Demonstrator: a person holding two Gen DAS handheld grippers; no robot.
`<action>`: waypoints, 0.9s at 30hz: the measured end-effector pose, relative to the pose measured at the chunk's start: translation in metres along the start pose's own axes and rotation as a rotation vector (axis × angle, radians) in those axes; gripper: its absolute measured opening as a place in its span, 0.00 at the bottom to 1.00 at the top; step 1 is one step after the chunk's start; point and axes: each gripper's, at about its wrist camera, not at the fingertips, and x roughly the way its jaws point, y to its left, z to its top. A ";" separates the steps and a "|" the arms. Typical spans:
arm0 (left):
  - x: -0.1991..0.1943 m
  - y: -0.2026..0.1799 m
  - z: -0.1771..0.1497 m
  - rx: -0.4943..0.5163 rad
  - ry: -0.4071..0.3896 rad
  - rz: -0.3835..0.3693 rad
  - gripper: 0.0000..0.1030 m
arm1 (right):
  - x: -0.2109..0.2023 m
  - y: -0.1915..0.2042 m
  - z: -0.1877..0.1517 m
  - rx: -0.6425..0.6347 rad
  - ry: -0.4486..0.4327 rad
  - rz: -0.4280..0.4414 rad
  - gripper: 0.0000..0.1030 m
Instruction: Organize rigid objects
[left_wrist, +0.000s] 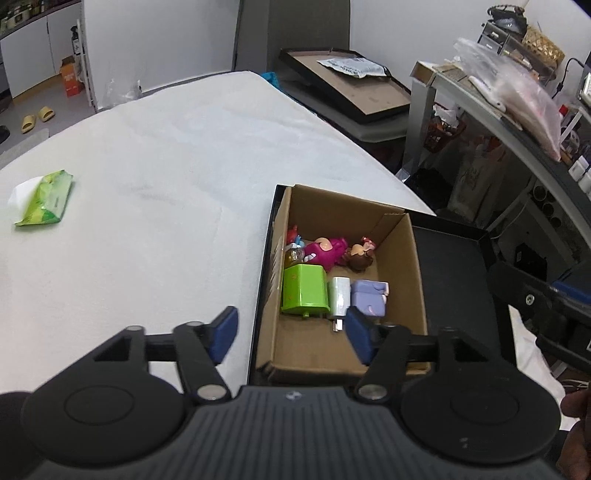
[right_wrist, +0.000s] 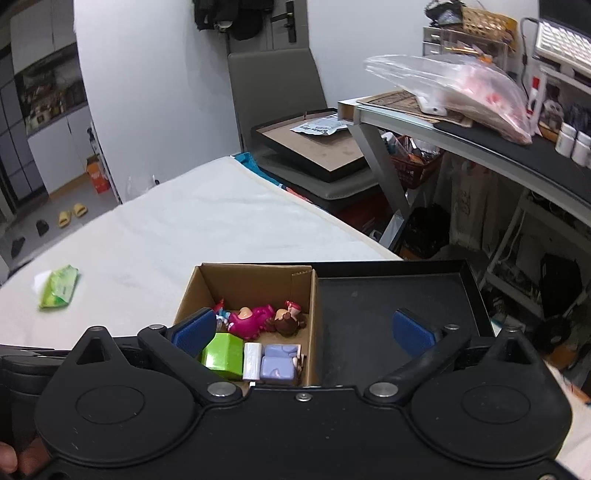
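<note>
Two grippers hang over the near end of the scene, both with blue pads spread wide and nothing between them. The left gripper (left_wrist: 291, 334) straddles the left wall of the cardboard box (left_wrist: 415, 258), one pad over the white bedsheet (left_wrist: 147, 177) and the other above the box floor; the right gripper (right_wrist: 303, 328) spans the partition, its left pad over the box and its right pad over the black tray (right_wrist: 391, 295) that adjoins the box at 3 o'clock. Inside the box, nearest first, sit three blocky items in a row: a green cube (left_wrist: 303, 290), a white charger (left_wrist: 340, 295) with its plug pointing toward the camera, and a lilac block (left_wrist: 369, 297), each touching its neighbour. Behind them, toward 12 o'clock, lie three figurines: a small red-and-blue one (left_wrist: 294, 238) against the left wall, a magenta one (left_wrist: 327, 249) in the middle, and a brown-haired doll (left_wrist: 360, 256) to its right. The left wrist view alone shows the bare box floor in front of the row and the other gripper's black body at 3 o'clock; the right wrist view alone shows the tray's whole dark floor. Well apart at 10 o'clock, one green tissue pack (left_wrist: 44, 199) lies on the sheet. Farther off stand a grey chair (right_wrist: 277, 81) bearing a black frame (right_wrist: 314, 147), and at 2 o'clock a desk (right_wrist: 461, 136) with a clear plastic bag (right_wrist: 454, 88) on it.
</note>
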 end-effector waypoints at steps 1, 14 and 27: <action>-0.006 -0.001 -0.001 0.003 -0.010 -0.001 0.67 | -0.005 -0.002 0.000 0.009 -0.003 0.008 1.00; -0.062 -0.024 -0.016 0.081 -0.045 0.031 0.82 | -0.056 -0.024 -0.007 0.088 -0.028 0.034 1.00; -0.105 -0.033 -0.035 0.112 -0.079 0.042 0.89 | -0.100 -0.044 -0.021 0.156 -0.040 -0.009 1.00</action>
